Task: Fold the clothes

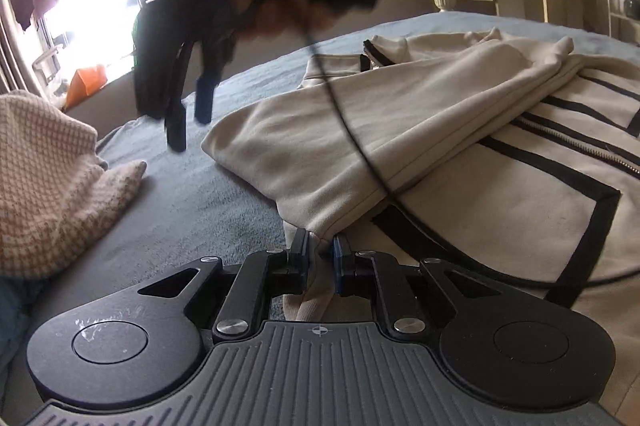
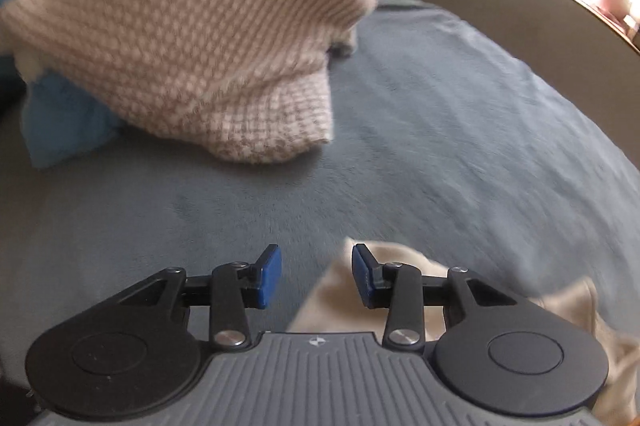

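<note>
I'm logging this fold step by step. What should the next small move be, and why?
Probably bring the right hand-held gripper, open and empty over the blanket, back to the cream jacket for another edge: the left hand-held gripper already pinches its near hem, and one sleeve lies folded across.

Knit sweater (image 2: pixel 192 38) on blue-grey blanket (image 2: pixel 440 146)

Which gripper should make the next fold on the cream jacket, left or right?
Left, probably. The left gripper is already shut on the cream jacket hem; the right gripper hangs open over the blanket, holding nothing.
</note>
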Available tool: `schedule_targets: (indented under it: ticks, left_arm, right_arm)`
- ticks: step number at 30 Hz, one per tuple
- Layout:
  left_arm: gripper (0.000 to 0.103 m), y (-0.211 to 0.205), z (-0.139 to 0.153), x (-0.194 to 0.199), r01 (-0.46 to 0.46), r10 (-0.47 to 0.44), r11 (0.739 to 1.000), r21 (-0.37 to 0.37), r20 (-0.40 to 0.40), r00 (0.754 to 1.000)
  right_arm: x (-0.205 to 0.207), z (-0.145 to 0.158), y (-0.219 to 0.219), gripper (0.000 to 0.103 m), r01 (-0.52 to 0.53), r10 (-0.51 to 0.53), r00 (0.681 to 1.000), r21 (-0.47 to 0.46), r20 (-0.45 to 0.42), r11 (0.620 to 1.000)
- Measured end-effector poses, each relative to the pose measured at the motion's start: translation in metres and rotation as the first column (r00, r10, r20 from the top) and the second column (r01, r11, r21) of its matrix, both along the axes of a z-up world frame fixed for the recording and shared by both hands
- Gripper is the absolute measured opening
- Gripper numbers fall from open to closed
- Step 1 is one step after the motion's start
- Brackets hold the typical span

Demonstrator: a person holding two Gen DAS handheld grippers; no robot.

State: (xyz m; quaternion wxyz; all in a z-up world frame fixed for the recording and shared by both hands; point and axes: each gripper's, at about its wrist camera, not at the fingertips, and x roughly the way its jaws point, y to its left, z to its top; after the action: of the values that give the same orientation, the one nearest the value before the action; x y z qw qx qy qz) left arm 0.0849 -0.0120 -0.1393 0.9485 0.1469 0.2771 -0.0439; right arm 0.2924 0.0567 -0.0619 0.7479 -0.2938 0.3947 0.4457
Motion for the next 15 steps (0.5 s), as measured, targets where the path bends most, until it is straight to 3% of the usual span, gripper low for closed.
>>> schedule_targets:
  ticks: [2,3,5,9,15]
  left_arm:
    - [0.01,0.002,-0.001,0.0,0.001,-0.001,1.0,-0.018,-0.006,1.0]
    - [0.01,0.003,-0.002,0.001,0.0,0.0,1.0,-0.027,-0.009,1.0]
    - [0.01,0.005,-0.003,0.0,0.0,0.0,0.999,-0.045,-0.011,1.0]
    - [0.01,0.009,-0.005,0.0,-0.001,0.0,0.997,-0.073,-0.011,1.0]
    - [0.01,0.011,-0.005,0.001,-0.005,0.003,0.997,-0.082,-0.018,1.0]
  right_arm:
    - [0.002,-0.016,0.011,0.029,-0.007,0.008,1.0,-0.091,0.014,0.996]
    - [0.003,-0.022,0.014,0.004,-0.005,0.007,1.0,-0.132,0.015,0.991]
    - [0.007,-0.023,0.007,0.003,0.023,-0.022,1.0,-0.117,0.014,0.993]
    - [0.015,-0.007,-0.022,0.002,0.116,-0.115,0.993,0.051,-0.02,0.992]
    - [0.045,-0.027,-0.042,0.002,0.309,-0.275,0.942,0.177,-0.19,0.935]
